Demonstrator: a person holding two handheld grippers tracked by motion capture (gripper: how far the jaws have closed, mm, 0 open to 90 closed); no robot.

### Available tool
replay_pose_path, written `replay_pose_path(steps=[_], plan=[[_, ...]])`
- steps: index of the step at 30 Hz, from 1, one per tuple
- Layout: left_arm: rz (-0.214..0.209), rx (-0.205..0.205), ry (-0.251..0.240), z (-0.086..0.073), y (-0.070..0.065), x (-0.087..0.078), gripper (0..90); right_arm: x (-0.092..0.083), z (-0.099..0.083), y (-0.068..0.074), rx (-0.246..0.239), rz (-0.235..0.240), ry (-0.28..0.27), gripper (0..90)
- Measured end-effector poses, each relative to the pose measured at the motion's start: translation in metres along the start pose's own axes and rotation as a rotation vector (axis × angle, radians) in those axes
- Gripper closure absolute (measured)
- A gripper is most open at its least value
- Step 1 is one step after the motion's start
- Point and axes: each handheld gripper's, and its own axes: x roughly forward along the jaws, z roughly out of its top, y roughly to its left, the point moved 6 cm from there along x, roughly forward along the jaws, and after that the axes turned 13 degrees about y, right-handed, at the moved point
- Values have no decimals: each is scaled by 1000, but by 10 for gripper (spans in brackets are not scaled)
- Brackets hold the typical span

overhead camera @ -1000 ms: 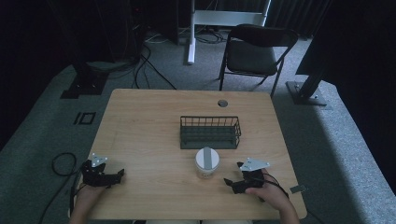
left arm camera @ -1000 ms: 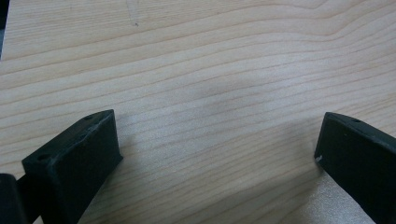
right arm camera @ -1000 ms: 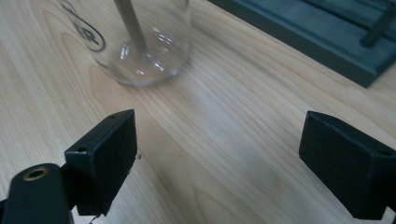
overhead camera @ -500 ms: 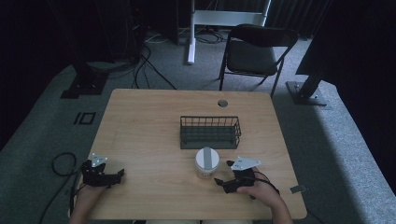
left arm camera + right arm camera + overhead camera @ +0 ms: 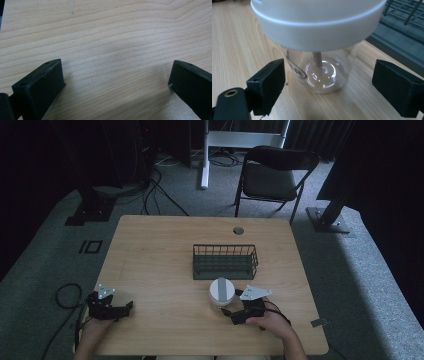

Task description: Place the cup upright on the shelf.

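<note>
- Right gripper (image 5: 231, 315), low at the table's (image 5: 160, 250) near edge, points left; jaws spread wide, flanking the clear white-lidded jar (image 5: 220, 292), holding nothing.
- Jar stands before the wire basket (image 5: 225, 261).
- Left gripper (image 5: 125, 307) rests near-left, jaws wide, empty.

left gripper (image 5: 124, 308): black, grey three-cornered plate on top, cable trailing toward 9 o'clock | right gripper (image 5: 228, 315): black, same grey plate, blocky square jaws | forearms bare
</note>
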Motion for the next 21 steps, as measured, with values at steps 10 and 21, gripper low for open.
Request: replay_pose_path(steps=[10, 21], plan=[[-2, 2, -1, 0, 0, 0, 1, 5, 10, 2, -6, 20, -39, 111], [-2, 3, 1, 0, 0, 0, 1, 11, 24, 5, -3, 26, -67, 111]])
